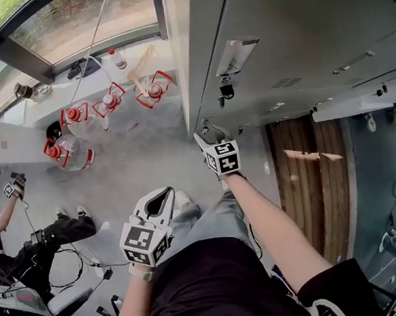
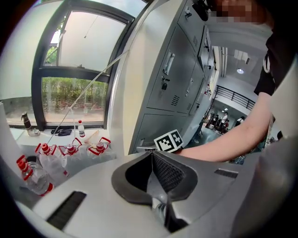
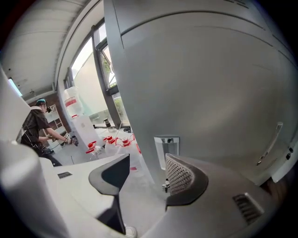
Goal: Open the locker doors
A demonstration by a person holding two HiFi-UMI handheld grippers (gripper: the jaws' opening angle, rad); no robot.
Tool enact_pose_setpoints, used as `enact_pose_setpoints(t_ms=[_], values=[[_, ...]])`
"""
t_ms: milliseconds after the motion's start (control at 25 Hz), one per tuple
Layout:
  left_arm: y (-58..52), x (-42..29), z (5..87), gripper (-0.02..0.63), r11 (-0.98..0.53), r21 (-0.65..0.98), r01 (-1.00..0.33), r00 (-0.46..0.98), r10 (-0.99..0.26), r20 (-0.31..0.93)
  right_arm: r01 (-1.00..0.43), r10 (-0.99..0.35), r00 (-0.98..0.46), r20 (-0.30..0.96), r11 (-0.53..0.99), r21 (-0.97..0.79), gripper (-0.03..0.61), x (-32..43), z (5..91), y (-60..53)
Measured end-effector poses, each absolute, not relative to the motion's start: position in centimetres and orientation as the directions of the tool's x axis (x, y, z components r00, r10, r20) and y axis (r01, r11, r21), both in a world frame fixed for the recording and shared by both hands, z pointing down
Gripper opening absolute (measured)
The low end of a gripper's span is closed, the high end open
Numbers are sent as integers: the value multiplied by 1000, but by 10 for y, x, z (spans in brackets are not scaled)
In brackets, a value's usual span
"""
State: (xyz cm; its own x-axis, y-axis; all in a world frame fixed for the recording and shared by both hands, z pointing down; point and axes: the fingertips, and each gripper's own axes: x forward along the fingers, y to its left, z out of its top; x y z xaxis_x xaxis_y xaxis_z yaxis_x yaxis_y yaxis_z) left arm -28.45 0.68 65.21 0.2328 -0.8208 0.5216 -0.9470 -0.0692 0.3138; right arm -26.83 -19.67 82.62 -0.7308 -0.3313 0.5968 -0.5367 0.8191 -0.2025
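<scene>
In the head view, the locker was a bank of grey steel doors. The right gripper was close against the locker's lowest door, and the left gripper hung well back from the locker. Jugs crowded the floor just left of the locker and could foul a door swung that way. A seated person was farther left.

In the left gripper view, that gripper's fingers met on nothing. A padlock hung by an upper handle on the locker, so that door would likely not yield.

In the right gripper view, the fingers stood wide and empty. The recessed handle of the door lay just beyond their gap. The door looked light, stiff and slick, so the handle seemed the only hold.
</scene>
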Motion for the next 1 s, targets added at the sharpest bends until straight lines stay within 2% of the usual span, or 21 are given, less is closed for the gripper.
enact_pose_setpoints(t_ms=[440, 760, 1000], values=[[39, -298, 682, 20, -85, 312, -946, 261, -770, 582, -582, -379, -721, 580, 786, -209, 265, -296, 853, -220], [51, -300, 687, 20, -104, 302, -948, 272, -757, 594, -614, -402, -703, 587, 759, -215, 264, -288, 854, -212], [47, -292, 684, 20, -130, 303, -944, 292, -755, 587, -628, -412, -679, 608, 755, -190, 199, -261, 856, -195]])
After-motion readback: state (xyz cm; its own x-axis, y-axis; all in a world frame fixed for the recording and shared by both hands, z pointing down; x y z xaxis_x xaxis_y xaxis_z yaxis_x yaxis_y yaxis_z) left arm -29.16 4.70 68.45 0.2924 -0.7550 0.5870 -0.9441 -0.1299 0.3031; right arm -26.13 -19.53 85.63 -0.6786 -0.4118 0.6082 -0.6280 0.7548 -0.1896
